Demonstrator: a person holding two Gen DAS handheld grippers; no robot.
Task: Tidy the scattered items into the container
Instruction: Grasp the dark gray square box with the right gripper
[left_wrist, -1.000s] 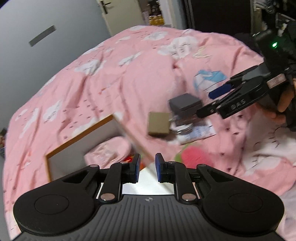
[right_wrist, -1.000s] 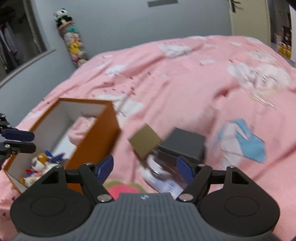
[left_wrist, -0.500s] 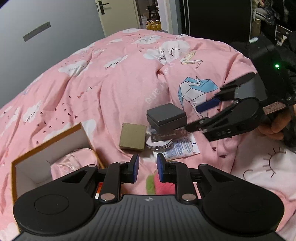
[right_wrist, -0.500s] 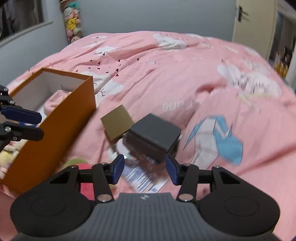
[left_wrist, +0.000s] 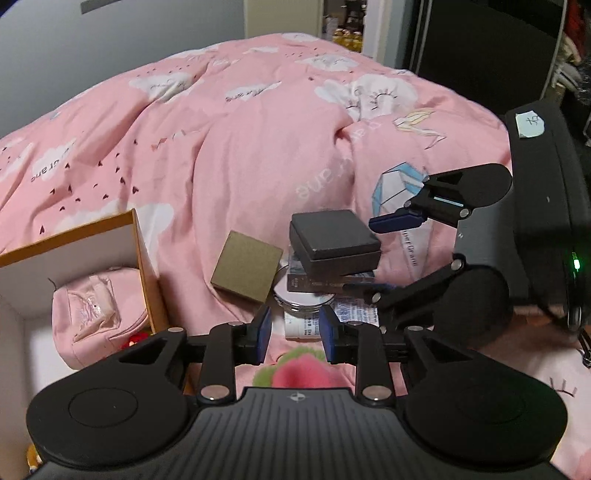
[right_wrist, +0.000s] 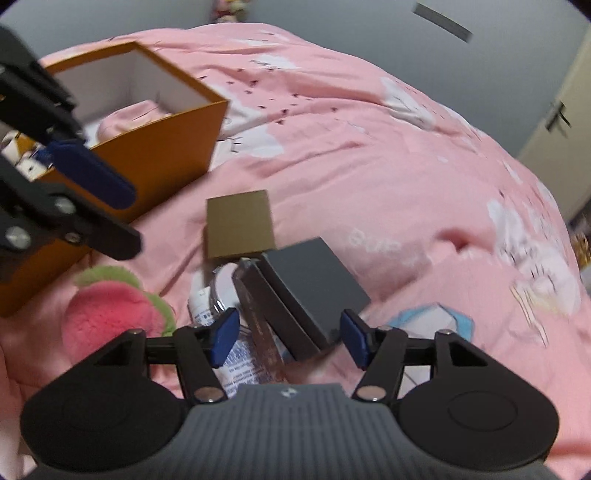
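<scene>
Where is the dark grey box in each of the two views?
Left wrist: the dark grey box sits right of centre, on top of the pile, just left of the right gripper.
Right wrist: the box lies low and centre, between the opening jaws, untouched.
Shared landmark: the brown card, touching the pile on its orange-container side.

The left gripper (left_wrist: 295, 332) has dropped closer to the plush (left_wrist: 295, 371), and its jaws are opening, nothing between them. The right gripper (right_wrist: 290, 338) has rolled and closed in on the grey box (right_wrist: 314, 273), jaws opening, box corner just ahead of its fingertips.
</scene>
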